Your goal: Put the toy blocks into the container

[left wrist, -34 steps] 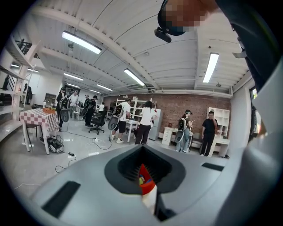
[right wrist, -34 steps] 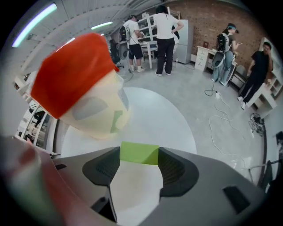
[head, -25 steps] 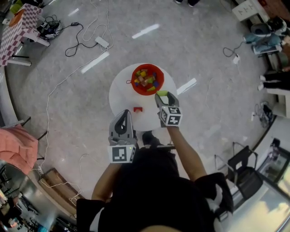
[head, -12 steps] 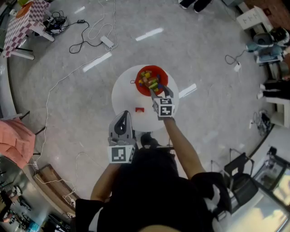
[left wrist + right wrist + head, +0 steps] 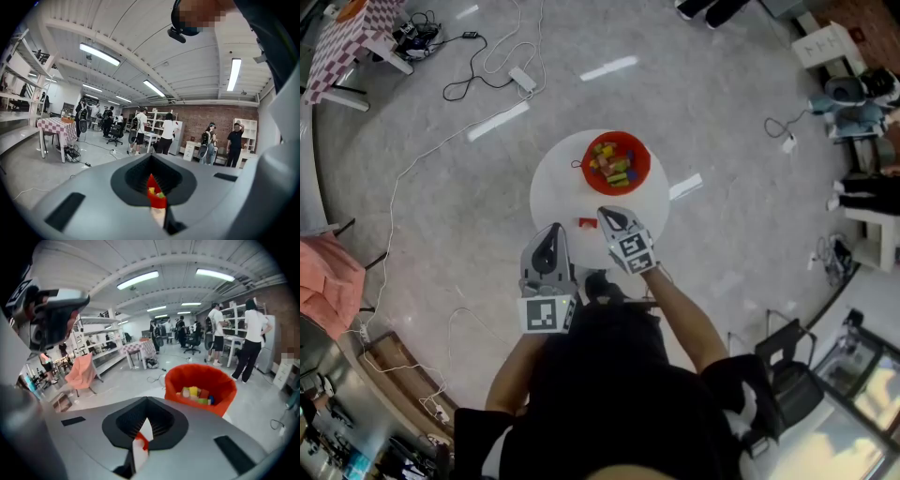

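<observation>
A red bowl [image 5: 617, 161] on the round white table [image 5: 558, 183] holds several coloured blocks [image 5: 615, 166]. One red block [image 5: 588, 223] lies on the table in front of the bowl. My right gripper [image 5: 612, 218] hovers just right of that block, its jaws shut and empty. In the right gripper view the bowl [image 5: 199, 385] with its blocks [image 5: 197, 393] stands ahead to the right, and a bit of the red block [image 5: 142, 442] shows through the slit of the right gripper [image 5: 146, 423]. My left gripper [image 5: 547, 246] is shut and empty near the table's front edge, and the left gripper [image 5: 152, 180] shows the bowl [image 5: 156, 199] through its slit.
The table stands on a grey floor with cables and a power strip [image 5: 522, 79] behind it. A checkered table [image 5: 347, 28] is far back left, a pink chair [image 5: 328, 291] at the left. Several people stand at shelves and desks [image 5: 154, 133] in the distance.
The right gripper carried a green block over the bowl, let it go there, then drew back left toward the person and closed its jaws. The left gripper stayed put.
</observation>
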{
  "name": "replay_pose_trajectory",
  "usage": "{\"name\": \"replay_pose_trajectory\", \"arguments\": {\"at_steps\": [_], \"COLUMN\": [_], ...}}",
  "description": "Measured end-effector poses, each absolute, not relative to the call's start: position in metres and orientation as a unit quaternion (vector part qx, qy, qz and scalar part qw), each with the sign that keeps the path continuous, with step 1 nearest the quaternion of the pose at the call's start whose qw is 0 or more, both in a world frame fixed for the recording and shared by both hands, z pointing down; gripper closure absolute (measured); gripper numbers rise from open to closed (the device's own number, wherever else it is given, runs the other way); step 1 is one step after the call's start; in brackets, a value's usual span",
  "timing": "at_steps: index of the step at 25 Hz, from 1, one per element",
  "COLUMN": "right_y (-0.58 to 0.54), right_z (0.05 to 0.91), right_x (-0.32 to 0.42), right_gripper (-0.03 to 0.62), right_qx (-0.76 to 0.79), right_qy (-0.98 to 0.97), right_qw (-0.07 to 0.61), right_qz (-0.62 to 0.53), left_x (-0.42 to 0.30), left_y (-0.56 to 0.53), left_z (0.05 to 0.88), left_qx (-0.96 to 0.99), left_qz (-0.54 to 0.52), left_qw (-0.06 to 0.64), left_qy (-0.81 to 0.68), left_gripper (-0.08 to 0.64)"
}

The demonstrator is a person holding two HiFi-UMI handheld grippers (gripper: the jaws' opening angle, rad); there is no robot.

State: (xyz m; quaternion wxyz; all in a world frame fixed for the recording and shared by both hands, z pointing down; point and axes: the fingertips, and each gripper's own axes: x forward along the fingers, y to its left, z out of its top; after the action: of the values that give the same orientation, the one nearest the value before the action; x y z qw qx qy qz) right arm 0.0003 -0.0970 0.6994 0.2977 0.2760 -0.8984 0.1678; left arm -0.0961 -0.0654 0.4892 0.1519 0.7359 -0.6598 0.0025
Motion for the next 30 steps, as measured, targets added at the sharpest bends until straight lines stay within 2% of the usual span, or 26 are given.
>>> {"name": "replay_pose_trajectory", "arguments": {"at_steps": [6, 13, 14, 16, 19, 30], "right_y": [-0.036, -0.012, -0.011, -0.011, -0.013, -0.03], "right_z": [0.786, 0.823, 0.827, 0.837, 0.858, 0.906], "right_x": [0.002, 0.001, 0.001, 0.001, 0.005, 0.016], "right_gripper": [0.595, 0.595, 0.577, 0.464, 0.416, 0.415], "right_qx": [0.199, 0.163, 0.16, 0.155, 0.158, 0.184], "right_qy": [-0.854, -0.831, -0.828, -0.82, -0.809, -0.76], "right_qw": [0.428, 0.491, 0.499, 0.517, 0.538, 0.598], "right_qz": [0.219, 0.203, 0.201, 0.19, 0.174, 0.175], "left_x": [-0.099, -0.11, -0.111, -0.115, -0.118, -0.135], "left_y": [-0.059, -0.056, -0.056, -0.056, -0.054, -0.052], "left_z": [0.496, 0.501, 0.502, 0.503, 0.506, 0.513], "left_qx": [0.731, 0.727, 0.726, 0.725, 0.722, 0.714], "left_qz": [0.004, 0.0, 0.0, -0.002, -0.002, 0.011], "left_qw": [0.16, 0.161, 0.162, 0.163, 0.167, 0.173], "left_qy": [-0.663, -0.668, -0.668, -0.67, -0.671, -0.678], "left_gripper": [0.569, 0.569, 0.569, 0.569, 0.569, 0.569]}}
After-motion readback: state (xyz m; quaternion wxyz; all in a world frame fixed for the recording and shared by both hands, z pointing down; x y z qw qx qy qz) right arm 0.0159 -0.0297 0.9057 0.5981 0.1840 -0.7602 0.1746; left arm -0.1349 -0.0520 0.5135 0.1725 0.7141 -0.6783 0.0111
